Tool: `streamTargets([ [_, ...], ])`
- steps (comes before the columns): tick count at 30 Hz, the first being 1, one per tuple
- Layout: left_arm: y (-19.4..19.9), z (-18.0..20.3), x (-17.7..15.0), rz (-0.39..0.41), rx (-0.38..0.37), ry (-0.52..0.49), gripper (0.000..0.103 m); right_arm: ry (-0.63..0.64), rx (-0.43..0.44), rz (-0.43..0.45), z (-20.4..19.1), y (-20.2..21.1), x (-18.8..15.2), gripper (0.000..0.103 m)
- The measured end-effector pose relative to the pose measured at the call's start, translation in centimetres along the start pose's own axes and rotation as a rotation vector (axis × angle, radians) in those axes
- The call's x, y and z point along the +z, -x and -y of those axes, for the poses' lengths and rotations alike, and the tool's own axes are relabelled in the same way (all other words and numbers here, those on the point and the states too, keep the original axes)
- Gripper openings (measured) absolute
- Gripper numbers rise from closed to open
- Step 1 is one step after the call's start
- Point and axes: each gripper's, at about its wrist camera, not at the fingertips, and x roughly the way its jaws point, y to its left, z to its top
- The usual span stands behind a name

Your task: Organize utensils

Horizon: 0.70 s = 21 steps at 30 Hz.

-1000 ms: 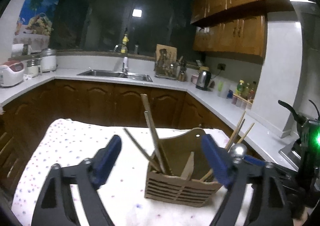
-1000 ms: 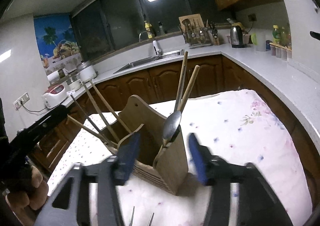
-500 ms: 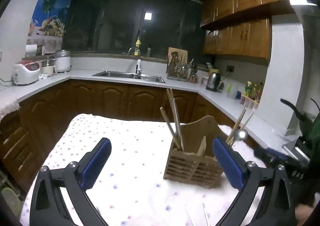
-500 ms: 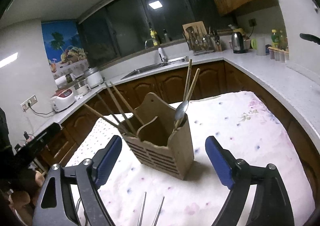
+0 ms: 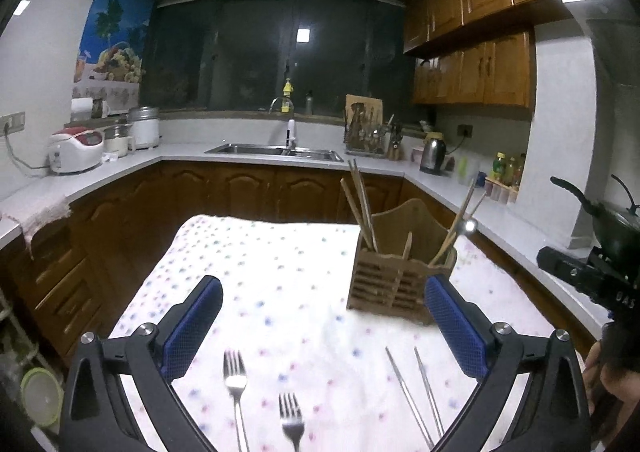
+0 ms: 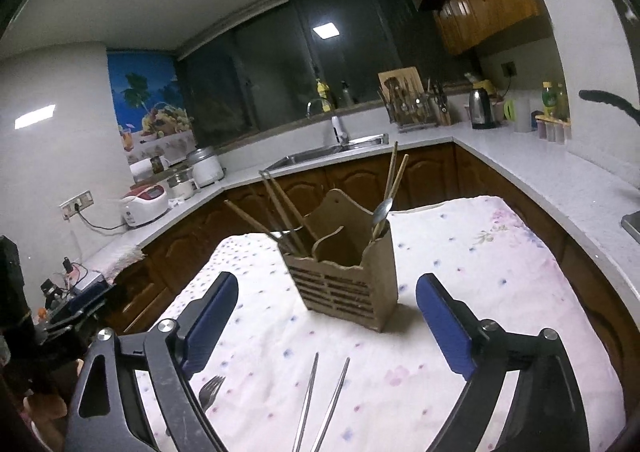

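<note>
Seen from the left gripper (image 5: 322,326), whose blue pads (image 5: 192,326) stand wide apart with nothing between them, two forks lie on the spotted tablecloth (image 5: 260,272) at about 6 o'clock: the left fork (image 5: 235,382) a little farther out, the right fork (image 5: 292,418) nearer the camera, their tines pointing away. At 5 o'clock a pair of metal chopsticks (image 5: 416,392) lies flat, just inside the right pad. Nothing sits between the pads and the forks.

At 1 o'clock stands the wooden holder (image 5: 398,280) with slatted sides, upright on the cloth. Its left compartment holds wooden chopsticks (image 5: 360,204) leaning left; its right compartment holds two more sticks and a metal spoon (image 5: 469,226), bowl up. Farther right, the dark body of the other tool shows at 3 o'clock.

The right gripper (image 6: 326,326) is likewise spread open and empty. From its view one fork (image 6: 210,390) peeks out beside the left finger at 7 o'clock, the metal chopsticks (image 6: 320,400) lie at 6 o'clock, and the holder (image 6: 344,280) stands at 12 o'clock between the pads' lines, apart from both. Behind runs the counter with sink (image 6: 332,152) and kettle (image 6: 480,108).
</note>
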Motion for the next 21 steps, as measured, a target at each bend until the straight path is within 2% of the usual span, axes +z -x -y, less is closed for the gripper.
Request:
streamTargets([
  [6, 3.2, -1.2, -0.7, -0.005, 0.005, 0.017, 0.102, 0.071, -0.003, 0.031, -1.8, 3.8, -2.6, 0.1],
  [11, 5.8, -1.5, -1.6, -0.002, 0.01, 0.017, 0.102, 0.112, -0.015, 0.038, -2.8, 6.6, -4.9, 0.101],
  [18, 9.9, -0.8, -3.3, 0.078, 0.075, -0.038, 0.102, 0.139, -0.029, 0.071, -3.3, 9.8, -6.2, 0.101],
  [21, 11.1, -0.4, -4.0, 0.095, 0.056, -0.042, 0.102, 0.152, -0.035, 0.094, -3.6, 10.9, -6.0, 0.102],
])
